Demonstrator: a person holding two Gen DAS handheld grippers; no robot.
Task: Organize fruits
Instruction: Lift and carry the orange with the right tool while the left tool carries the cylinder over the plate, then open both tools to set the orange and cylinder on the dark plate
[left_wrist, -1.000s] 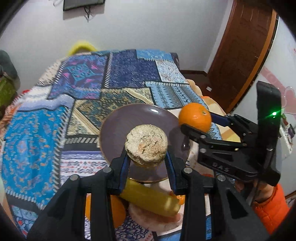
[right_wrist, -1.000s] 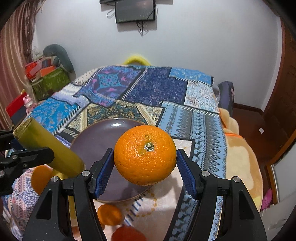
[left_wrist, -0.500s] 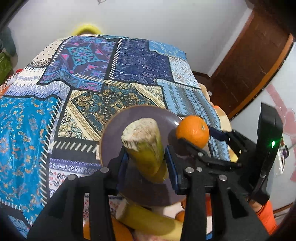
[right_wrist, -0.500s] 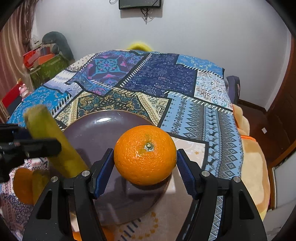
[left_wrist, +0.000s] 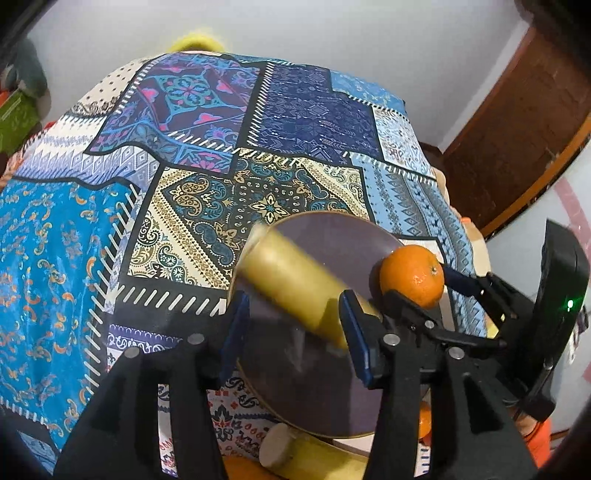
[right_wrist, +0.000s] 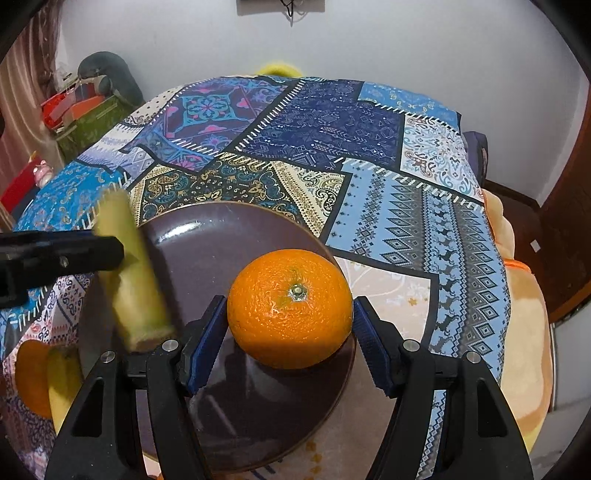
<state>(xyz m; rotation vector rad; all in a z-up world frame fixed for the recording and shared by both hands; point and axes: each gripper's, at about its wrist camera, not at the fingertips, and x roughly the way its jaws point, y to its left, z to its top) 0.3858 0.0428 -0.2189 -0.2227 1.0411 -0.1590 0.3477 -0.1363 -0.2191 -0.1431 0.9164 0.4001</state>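
Left gripper (left_wrist: 295, 325) letting go of a yellow stalk (left_wrist: 291, 284), right gripper (right_wrist: 290, 332) gripping an orange (right_wrist: 290, 308) — both over the plate (right_wrist: 236, 406).

The left gripper's jaws are opening; the blurred stalk lies tilted between them, its lower end down by the right-hand pad and over the dark plate. The right gripper's pads press on both sides of the orange, stem end up, above the plate's right part. The plate sits on a patchwork cloth (left_wrist: 110, 221) — beside its near rim lie a second stalk (left_wrist: 295, 454) and more oranges (right_wrist: 31, 376).
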